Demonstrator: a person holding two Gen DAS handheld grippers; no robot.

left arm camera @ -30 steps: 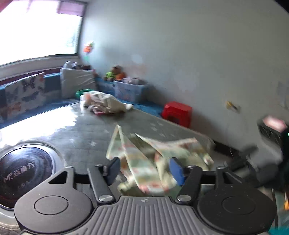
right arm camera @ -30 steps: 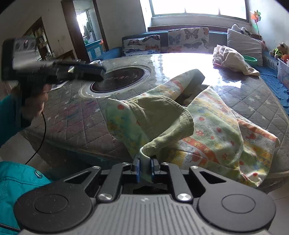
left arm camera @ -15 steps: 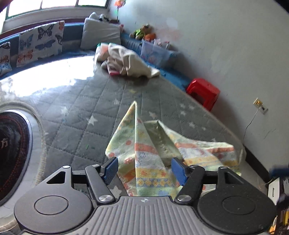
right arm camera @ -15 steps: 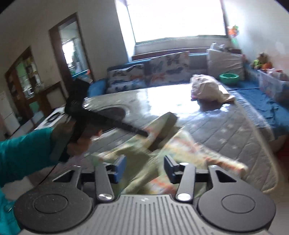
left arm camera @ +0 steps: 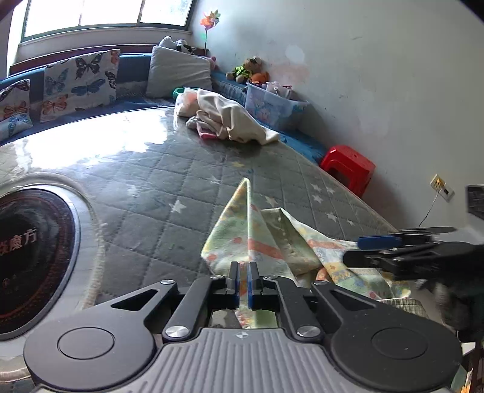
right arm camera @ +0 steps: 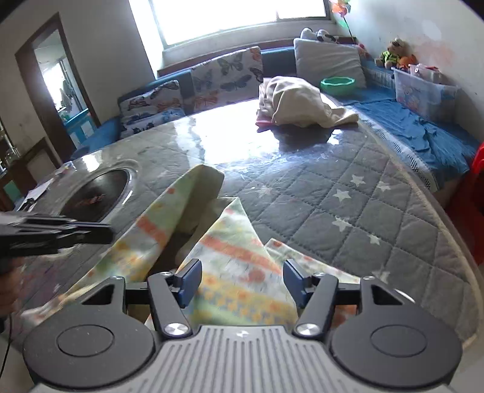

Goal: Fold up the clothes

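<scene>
While the left gripper [left arm camera: 243,282] pinches the patterned garment [left arm camera: 266,241] | garment at table's [right arm camera: 348,193] six o'clock edge (rumpled) | right gripper [right arm camera: 240,282] opening, jaws spread, cloth lying between, untouched

Bright window [right arm camera: 242,21] at top centre, glare washing across the quilted table [right arm camera: 378,217]. Butterfly cushions [left arm camera: 80,81] line the blue sofa [right arm camera: 423,133] upper left. White wall [left arm camera: 378,90] fills the right, red stool [left arm camera: 348,166] below it, dark doorway [right arm camera: 57,99] at left.
</scene>
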